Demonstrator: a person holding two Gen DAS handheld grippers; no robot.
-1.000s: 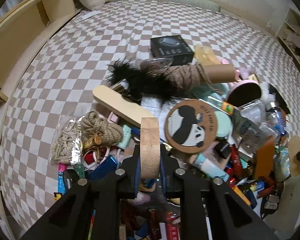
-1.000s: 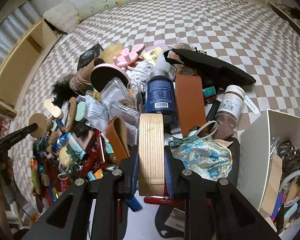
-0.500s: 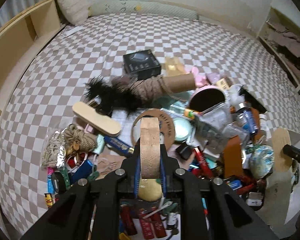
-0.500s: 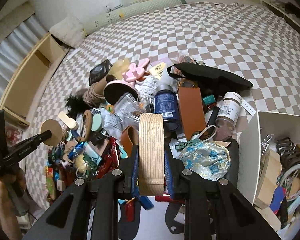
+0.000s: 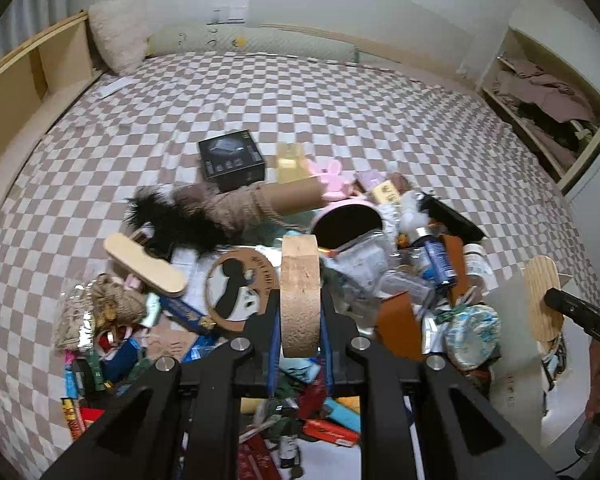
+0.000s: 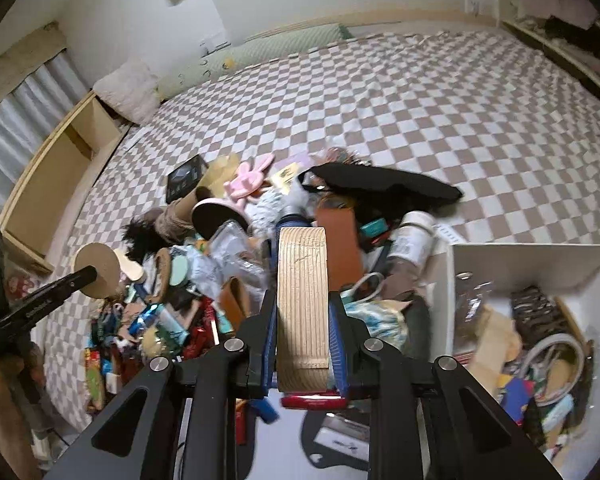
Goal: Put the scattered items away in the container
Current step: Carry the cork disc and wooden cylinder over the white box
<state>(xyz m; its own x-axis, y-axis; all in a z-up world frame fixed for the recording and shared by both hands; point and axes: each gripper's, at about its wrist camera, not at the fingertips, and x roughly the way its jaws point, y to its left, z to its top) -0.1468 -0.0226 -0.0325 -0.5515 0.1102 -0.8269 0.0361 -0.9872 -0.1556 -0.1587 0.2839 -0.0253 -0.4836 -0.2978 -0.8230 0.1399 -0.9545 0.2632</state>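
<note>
Left gripper [image 5: 300, 300] clamps a round cork disc [image 5: 300, 292]; right gripper [image 6: 302, 300] clamps a striped pale wooden disc [image 6: 302, 300] — beside the white box [image 6: 532, 264]; labels unreadable.

Both hand-held grippers [image 5: 300, 312] [image 6: 303, 312] clamped, angled downward

Big bare checkered bed [image 5: 340, 112] across top of frame: free room to pass. Messy pile [image 5: 340, 264] fills middle and bottom, packed tight. Black box [image 5: 231, 159] sits apart at top edge of pile. White container [image 6: 532, 280] at lower right, already stuffed, tall wall beside pile.
</note>
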